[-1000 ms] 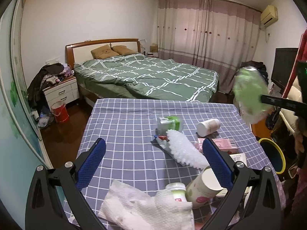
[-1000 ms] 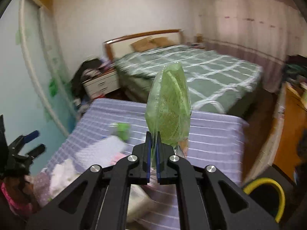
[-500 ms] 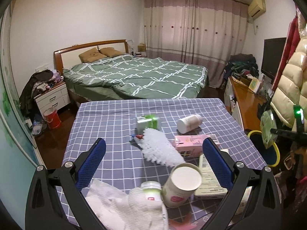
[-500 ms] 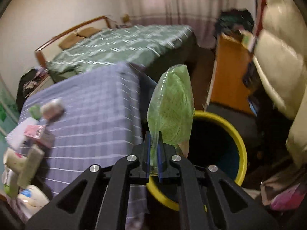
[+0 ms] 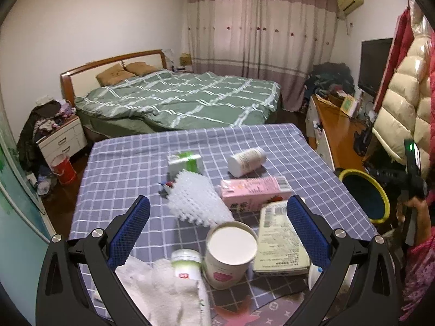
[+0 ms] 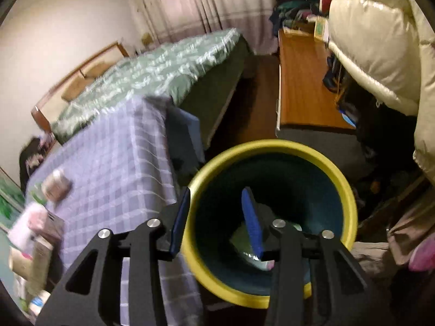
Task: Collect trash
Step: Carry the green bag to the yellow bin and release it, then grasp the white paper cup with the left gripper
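The right claw (image 6: 217, 220) hangs above the round dark bin with a yellow rim (image 6: 274, 146), which stands on the floor just off the edge of the surface covered by a blue-and-white checked cloth (image 6: 117, 163). Its blue-padded jaws are opening, with nothing between them. Deep in the bin, at about 6 o'clock from its centre, lies a pale green crumpled plastic bag (image 6: 240, 240), partly hidden behind the right-hand jaw.

The left claw (image 5: 217, 228) stands wide apart over the near end of the checked surface (image 5: 122, 168) and holds nothing. Between its jaws, toward 6 o'clock, a white paper cup with a pink mark (image 5: 229, 252) lies on its side with the mouth facing the camera. Just beside it at 9 o'clock is a small white jar with a pale green lid (image 5: 186, 263), and below that a crumpled white paper towel (image 5: 163, 293). At 3 o'clock from the cup lies a flat grey-green carton with printed text (image 5: 280, 241). Farther up the surface are a white foam mesh sleeve (image 5: 195, 198), a pink rectangular carton (image 5: 252, 190) at its 3 o'clock, a green-and-white box (image 5: 185, 161) at 12 o'clock, and a white cylindrical bottle on its side (image 5: 246, 160). From this view the yellow-rimmed bin (image 5: 364, 195) sits off the surface's right edge, at 3 o'clock, beside a person's hand (image 5: 413, 206).
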`<state>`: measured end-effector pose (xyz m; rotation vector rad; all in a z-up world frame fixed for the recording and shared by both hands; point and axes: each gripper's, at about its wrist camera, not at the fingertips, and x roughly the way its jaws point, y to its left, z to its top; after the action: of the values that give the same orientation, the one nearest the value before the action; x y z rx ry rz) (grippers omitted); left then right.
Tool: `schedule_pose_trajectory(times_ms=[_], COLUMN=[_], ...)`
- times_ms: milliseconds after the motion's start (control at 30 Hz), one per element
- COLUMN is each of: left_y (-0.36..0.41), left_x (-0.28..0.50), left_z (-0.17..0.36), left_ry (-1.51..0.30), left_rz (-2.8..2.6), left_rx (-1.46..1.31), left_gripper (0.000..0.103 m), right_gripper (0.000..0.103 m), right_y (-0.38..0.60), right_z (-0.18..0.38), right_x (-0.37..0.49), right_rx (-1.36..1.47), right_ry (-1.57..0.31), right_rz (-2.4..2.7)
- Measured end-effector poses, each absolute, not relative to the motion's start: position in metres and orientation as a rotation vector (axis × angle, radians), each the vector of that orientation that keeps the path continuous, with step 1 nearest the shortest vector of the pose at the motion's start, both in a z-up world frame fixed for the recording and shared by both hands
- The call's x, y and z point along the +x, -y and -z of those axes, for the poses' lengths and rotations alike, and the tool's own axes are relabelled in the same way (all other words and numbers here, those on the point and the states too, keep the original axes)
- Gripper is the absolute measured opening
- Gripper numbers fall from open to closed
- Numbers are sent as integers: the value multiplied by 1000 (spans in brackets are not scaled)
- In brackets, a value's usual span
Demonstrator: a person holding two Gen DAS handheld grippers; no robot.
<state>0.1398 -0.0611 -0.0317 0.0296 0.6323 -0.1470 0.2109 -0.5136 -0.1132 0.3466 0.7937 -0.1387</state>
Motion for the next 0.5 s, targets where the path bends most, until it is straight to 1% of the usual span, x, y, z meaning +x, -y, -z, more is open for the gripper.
schedule_pose_trajectory(times_ms=[67, 300, 433, 500], left_y=[67, 80, 77, 74], left_x=[141, 147, 156, 161], left_z=[38, 64, 79, 85], left_ry=[-653, -719, -756, -774], left_rz=[174, 238, 232, 232], left_rx=[39, 89, 78, 66], left_gripper=[99, 99, 90, 83], right_gripper=[47, 50, 50, 50], right_y=[498, 452, 440, 437], right_z=[101, 78, 81, 83], right_x=[207, 207, 217, 220], right_rx=[359, 385, 372, 363], right_ry=[-726, -567, -578, -591], right_rz=[126, 92, 74, 67])
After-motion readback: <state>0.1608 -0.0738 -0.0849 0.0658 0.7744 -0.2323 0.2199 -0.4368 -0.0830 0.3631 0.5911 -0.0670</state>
